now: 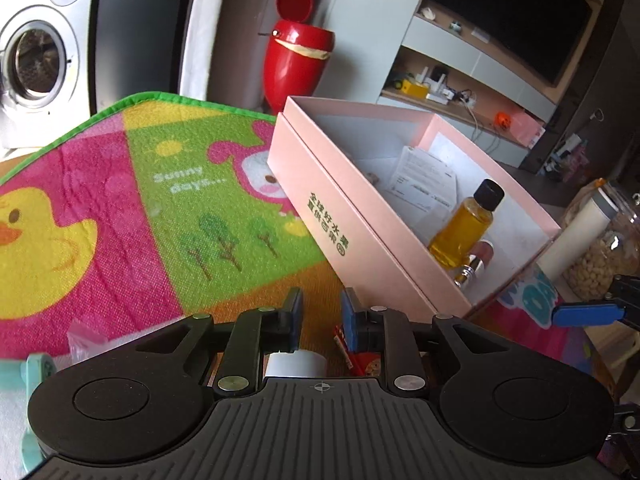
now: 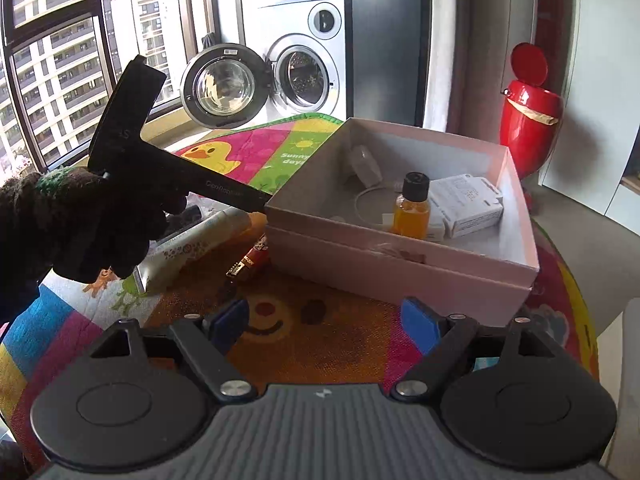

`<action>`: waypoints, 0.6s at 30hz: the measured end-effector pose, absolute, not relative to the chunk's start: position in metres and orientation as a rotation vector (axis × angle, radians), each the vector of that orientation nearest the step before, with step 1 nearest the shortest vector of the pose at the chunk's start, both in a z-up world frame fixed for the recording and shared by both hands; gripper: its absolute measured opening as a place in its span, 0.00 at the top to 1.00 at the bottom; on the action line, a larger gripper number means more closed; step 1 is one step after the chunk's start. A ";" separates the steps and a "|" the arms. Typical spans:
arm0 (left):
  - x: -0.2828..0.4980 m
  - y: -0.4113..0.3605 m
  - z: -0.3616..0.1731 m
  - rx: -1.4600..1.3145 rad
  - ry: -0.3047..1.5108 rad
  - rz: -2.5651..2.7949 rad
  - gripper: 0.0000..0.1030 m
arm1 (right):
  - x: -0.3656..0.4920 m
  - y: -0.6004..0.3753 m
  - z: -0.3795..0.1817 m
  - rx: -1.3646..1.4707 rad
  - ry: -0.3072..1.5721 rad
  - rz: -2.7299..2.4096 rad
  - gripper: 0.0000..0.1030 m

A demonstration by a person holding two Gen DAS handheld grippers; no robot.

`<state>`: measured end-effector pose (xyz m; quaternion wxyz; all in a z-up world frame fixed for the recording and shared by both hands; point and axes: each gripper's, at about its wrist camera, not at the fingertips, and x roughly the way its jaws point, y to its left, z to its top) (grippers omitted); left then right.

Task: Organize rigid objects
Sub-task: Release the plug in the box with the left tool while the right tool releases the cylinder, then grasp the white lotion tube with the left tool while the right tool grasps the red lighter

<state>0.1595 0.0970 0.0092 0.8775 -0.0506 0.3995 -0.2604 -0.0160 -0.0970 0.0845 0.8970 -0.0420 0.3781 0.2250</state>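
Partly done — bottle [image 2: 412, 208] and cartons [image 2: 468, 204] already in the box [image 2: 400, 268], tube [image 2: 200, 240] and sachet [image 2: 252, 262] left on the mat [image 2: 320, 332]; left gripper [image 1: 320, 316] narrowed on nothing, right gripper [image 2: 324, 320] wide, empty.

We are finding the red packet [image 1: 360, 354] largely hidden behind the left gripper's [image 1: 321, 312] right finger; the silver lipstick tube [image 1: 474, 266] is lying half concealed below the pink box's [image 1: 352, 216] near wall.

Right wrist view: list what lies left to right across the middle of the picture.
Gloved hand → tube → red packet → pink box → red bin.
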 end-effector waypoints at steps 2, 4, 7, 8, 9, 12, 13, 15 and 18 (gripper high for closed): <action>0.139 0.100 0.008 -0.152 0.839 -0.553 0.78 | -0.015 -0.082 0.077 -0.075 0.811 0.504 0.21; 0.122 0.107 0.011 -0.212 0.842 -0.581 0.78 | -0.013 -0.066 0.069 -0.061 0.845 0.537 0.29; 0.099 0.121 0.028 -0.229 0.758 -0.526 0.78 | -0.007 -0.050 0.063 -0.034 0.873 0.573 0.34; 0.091 0.124 0.035 -0.200 0.722 -0.489 0.78 | -0.006 -0.046 0.061 -0.028 0.874 0.572 0.34; 0.084 0.127 0.042 -0.157 0.690 -0.447 0.78 | -0.005 -0.042 0.061 -0.031 0.869 0.571 0.37; 0.067 0.132 0.052 -0.044 0.676 -0.402 0.78 | -0.006 -0.032 0.057 -0.103 0.857 0.541 0.61; 0.061 0.133 0.052 -0.023 0.682 -0.409 0.78 | -0.006 -0.032 0.056 -0.126 0.859 0.529 0.67; 0.053 0.135 0.049 0.009 0.702 -0.419 0.78 | -0.008 -0.039 0.055 -0.157 0.845 0.502 0.76; 0.043 0.138 0.042 0.035 0.730 -0.410 0.78 | -0.013 -0.059 0.055 -0.174 0.840 0.452 0.77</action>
